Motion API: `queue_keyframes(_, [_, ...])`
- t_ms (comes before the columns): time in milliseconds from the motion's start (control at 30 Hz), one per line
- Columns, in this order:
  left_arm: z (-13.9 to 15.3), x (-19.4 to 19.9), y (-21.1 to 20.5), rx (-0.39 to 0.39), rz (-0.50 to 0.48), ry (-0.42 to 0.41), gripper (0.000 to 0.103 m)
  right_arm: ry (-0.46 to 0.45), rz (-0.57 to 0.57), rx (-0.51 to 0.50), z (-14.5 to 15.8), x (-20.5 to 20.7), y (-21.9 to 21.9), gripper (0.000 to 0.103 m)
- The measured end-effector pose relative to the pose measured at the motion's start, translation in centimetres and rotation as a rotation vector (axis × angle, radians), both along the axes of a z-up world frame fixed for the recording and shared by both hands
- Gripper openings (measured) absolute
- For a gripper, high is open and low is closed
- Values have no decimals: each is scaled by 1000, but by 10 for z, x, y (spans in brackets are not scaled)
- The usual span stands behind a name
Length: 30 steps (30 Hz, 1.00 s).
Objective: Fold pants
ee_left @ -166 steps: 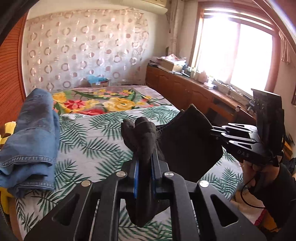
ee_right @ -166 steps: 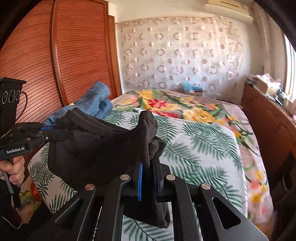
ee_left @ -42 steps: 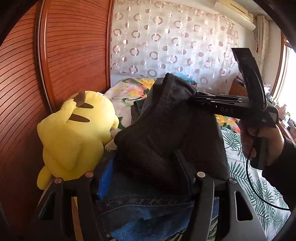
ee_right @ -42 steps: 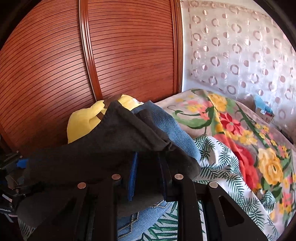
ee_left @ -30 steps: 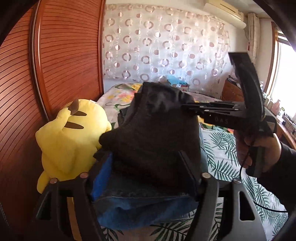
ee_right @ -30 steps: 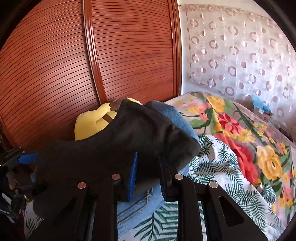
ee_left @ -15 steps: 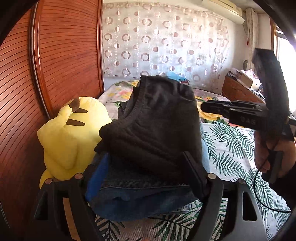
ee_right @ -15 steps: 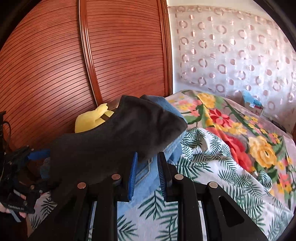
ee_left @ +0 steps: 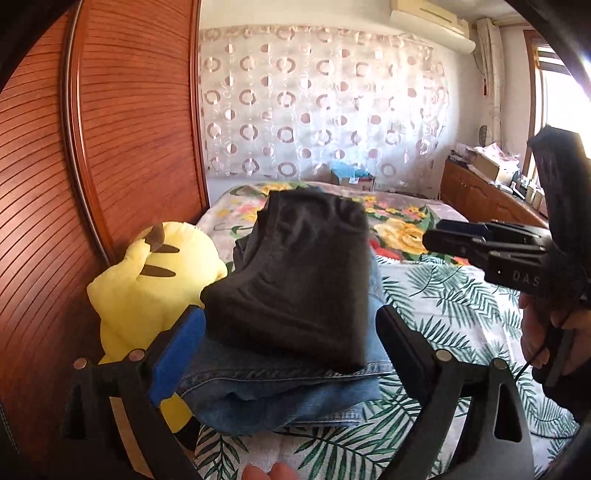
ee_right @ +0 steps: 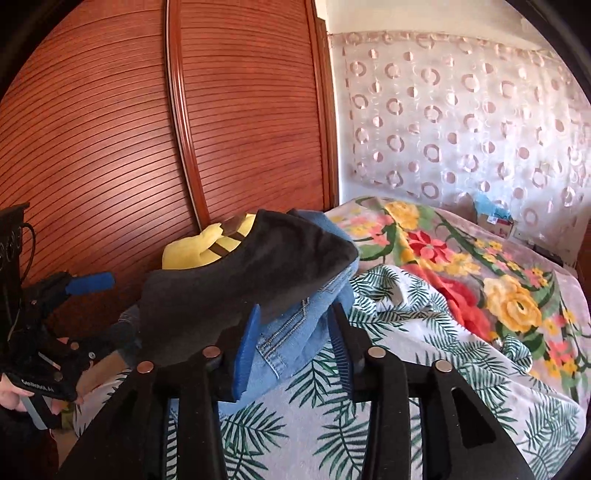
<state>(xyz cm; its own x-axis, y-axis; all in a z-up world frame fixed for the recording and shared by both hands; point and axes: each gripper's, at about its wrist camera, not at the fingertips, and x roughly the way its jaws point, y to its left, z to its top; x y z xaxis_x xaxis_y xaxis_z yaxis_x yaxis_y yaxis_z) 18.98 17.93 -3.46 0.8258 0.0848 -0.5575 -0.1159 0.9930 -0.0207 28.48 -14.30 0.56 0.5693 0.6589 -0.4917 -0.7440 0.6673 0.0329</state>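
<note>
Black pants: folded black pants (ee_left: 295, 280) lie on top of a folded stack of blue jeans (ee_left: 288, 391) at the edge of the bed (ee_left: 454, 295), just beside a yellow plush toy (ee_left: 147, 280).
Left gripper: left gripper (ee_left: 291, 343) points down at the near end of the stack; its fingers (ee_left: 177, 350) stand wide on either side of the pants and jeans, and their jaws have just been opening. Neither pad presses on the cloth, so the pile lies released between them.
Right gripper: right gripper (ee_right: 291, 332) points at the side of the stack, jaws just opened and clear of the cloth; the edge of the jeans and a corner of the pants lie in the gap, ungripped.
Hands: a hand (ee_left: 543, 332) grips the right gripper's handle in the left view; a hand (ee_right: 11, 391) on the left gripper's handle shows at the edge of the right view. Fingertips (ee_left: 269, 472) show at the bottom edge of the left view.
Writing: "DAS" reads on the right gripper's body in the left view; the lettering on the left gripper's body in the right view is too small to read.
Left view only: wooden cabinets (ee_left: 480, 195) under a window (ee_left: 557, 99), an air conditioner (ee_left: 428, 18).
Right view only: the jeans' stitched seam and the floral blanket's (ee_right: 461, 251) large flowers.
Both views: slatted wooden doors (ee_right: 184, 122), circle-patterned curtain (ee_right: 461, 122), palm-leaf sheet (ee_right: 424, 332).
</note>
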Motion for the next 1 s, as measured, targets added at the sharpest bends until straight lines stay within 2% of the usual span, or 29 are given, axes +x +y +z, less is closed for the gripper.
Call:
queue_keyframes(267, [15,-14,-14,39,9,-25,94,-24,-53,32,5,-31,-27,49])
queue_keyframes(400, [20,-21,-20,16,-16,-42,94,-28,-87,44,7,-50,-43,50])
queue_keyframes(533, [22,-27,-31,37,-15,-44,94,-38,-116,47,9,-72,-55,50])
queue_keyframes(1000, [28,-57,-67,12,-67,-60,94,-59,-200,55,15,-136,-75,52])
